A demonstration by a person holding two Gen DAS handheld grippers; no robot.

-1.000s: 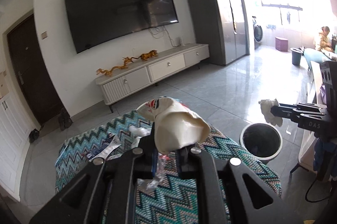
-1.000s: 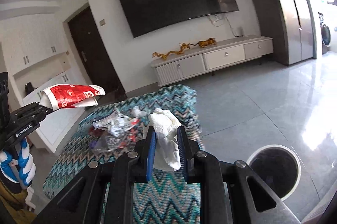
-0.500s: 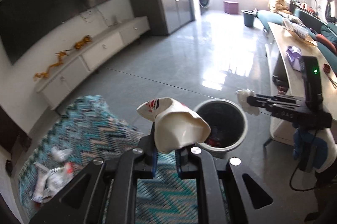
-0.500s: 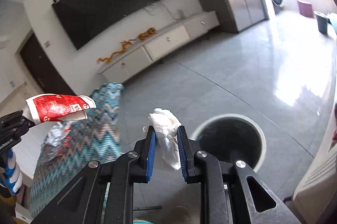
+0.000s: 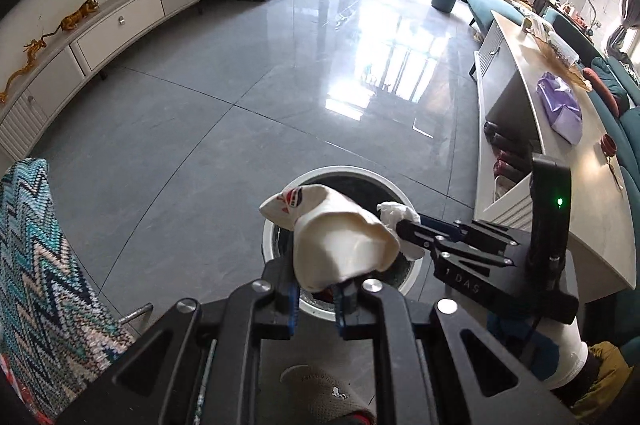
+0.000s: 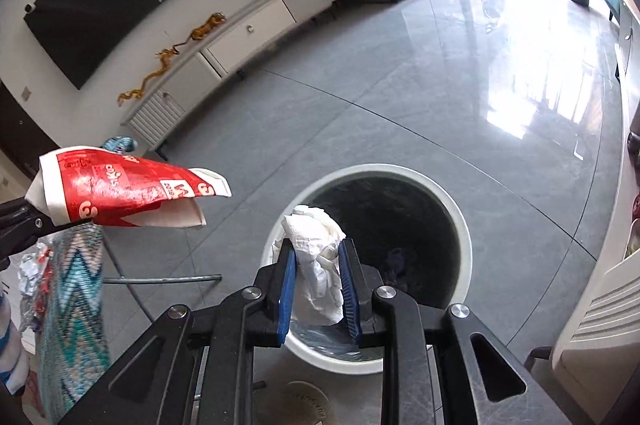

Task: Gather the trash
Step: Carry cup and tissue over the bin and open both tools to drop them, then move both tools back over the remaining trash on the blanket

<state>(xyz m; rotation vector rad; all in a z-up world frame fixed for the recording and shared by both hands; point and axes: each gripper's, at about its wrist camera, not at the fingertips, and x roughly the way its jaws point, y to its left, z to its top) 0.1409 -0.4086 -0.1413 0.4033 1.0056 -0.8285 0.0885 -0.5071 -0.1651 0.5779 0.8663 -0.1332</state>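
Observation:
My left gripper is shut on a crushed red-and-white paper cup, held above the near rim of a round white trash bin. The cup also shows at the left of the right wrist view. My right gripper is shut on a crumpled white tissue, held over the near rim of the bin. The right gripper with the tissue reaches over the bin from the right in the left wrist view. Dark trash lies inside the bin.
A table with a zigzag teal cloth stands at the left, with more wrappers on it. A white cabinet stands at the right. A TV console lines the far wall. Grey tiled floor lies beyond.
Both grippers have swung away from the table and down toward the bin. Each keeps its hold on its piece of trash, now over the bin's rim.

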